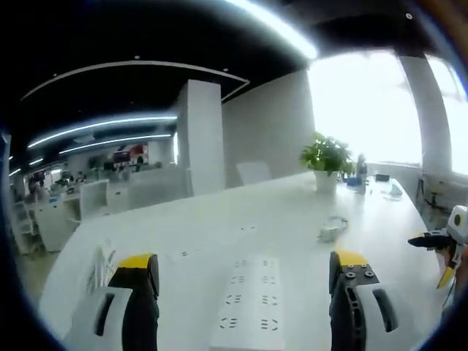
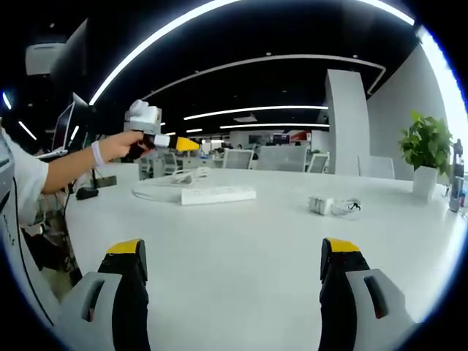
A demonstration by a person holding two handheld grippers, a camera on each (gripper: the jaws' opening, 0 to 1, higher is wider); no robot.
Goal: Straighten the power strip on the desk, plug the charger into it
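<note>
Unmarked white power strip (image 1: 251, 301) lies between the open left tool (image 1: 248, 274).

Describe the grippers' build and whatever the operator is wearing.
Both grippers are alike: the left gripper and the right gripper each have two black jaws with yellow tips on pale grey slotted bodies. Seen from the right gripper view, the left gripper carries a white box on top, and the person's hand shows a pink wristband and a short white sleeve.

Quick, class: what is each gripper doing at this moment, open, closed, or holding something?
Left gripper: open, holding nothing, above the power strip.
Right gripper: open, holding nothing, over the bare desk.
</note>
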